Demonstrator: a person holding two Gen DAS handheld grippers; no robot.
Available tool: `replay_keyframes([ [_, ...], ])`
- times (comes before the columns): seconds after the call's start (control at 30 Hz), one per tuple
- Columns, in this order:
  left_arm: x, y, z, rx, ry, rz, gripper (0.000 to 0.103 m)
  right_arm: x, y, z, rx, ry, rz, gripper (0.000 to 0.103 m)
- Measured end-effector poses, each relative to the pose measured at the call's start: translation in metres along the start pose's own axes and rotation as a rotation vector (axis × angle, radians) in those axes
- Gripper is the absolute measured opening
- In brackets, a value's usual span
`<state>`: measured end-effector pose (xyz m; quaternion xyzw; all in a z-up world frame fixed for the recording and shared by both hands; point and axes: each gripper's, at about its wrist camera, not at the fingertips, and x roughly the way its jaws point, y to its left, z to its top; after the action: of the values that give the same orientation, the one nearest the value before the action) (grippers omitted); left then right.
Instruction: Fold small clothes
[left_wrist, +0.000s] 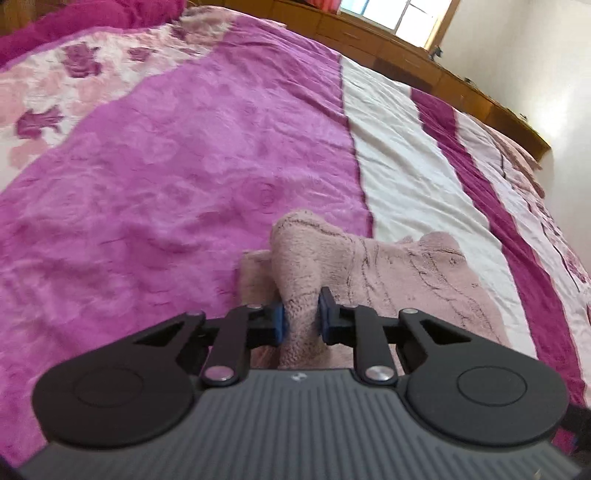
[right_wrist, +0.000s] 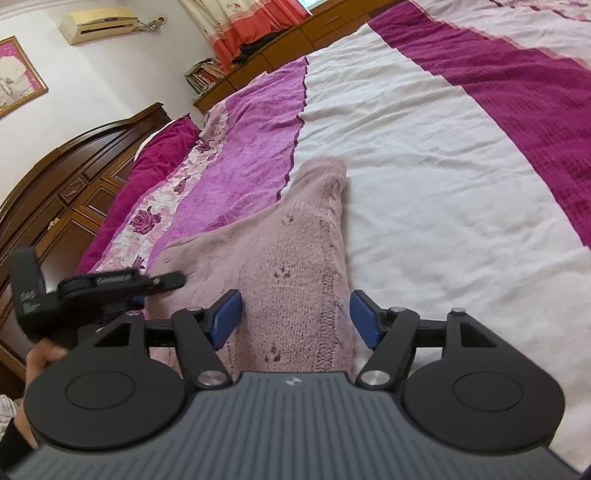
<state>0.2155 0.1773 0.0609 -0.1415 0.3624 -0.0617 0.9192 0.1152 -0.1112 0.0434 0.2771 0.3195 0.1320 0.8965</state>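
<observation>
Across a magenta-and-white striped bedspread (left_wrist: 399, 177) lay the fuzzy pale-pink knitted garment (right_wrist: 295, 266) at lower centre, pinched by the left gripper (left_wrist: 300, 320) while the right gripper (right_wrist: 295, 317) gaped around it, likely needing to clamp before folding

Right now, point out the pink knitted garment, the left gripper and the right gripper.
pink knitted garment (right_wrist: 291, 266): right wrist view, flat knitted middle.
left gripper (left_wrist: 301, 314): left wrist view, between pads pinching a raised fold.
right gripper (right_wrist: 295, 317): right wrist view, between open pads.

Wide right claw (right_wrist: 295, 317) over pink sweater (right_wrist: 288, 266)
</observation>
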Motion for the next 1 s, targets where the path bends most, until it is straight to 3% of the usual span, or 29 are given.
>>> replay_keyframes([
  [0.17,0.012,0.016,-0.004,-0.026,0.038,0.054,0.021,0.007,0.004,-0.005,-0.015,0.020,0.014,0.072],
  [0.4,0.019,0.001,-0.001,0.051,0.045,0.116,0.024,0.007,0.007,-0.012,-0.034,0.024,-0.003,0.072],
  [0.5,0.005,-0.003,-0.003,0.067,0.049,0.116,0.030,0.005,0.008,-0.013,-0.040,0.025,-0.006,0.072],
  [0.57,-0.007,-0.008,-0.007,0.094,0.066,0.116,0.040,0.004,0.010,-0.015,-0.044,0.025,-0.010,0.072],
  [0.73,-0.033,-0.013,-0.024,0.097,0.114,0.034,0.057,0.001,0.015,-0.016,-0.053,0.027,-0.021,0.072],
  [1.0,-0.048,-0.009,-0.052,0.119,0.153,0.067,0.063,-0.004,0.022,-0.019,-0.076,0.042,-0.022,0.072],
])
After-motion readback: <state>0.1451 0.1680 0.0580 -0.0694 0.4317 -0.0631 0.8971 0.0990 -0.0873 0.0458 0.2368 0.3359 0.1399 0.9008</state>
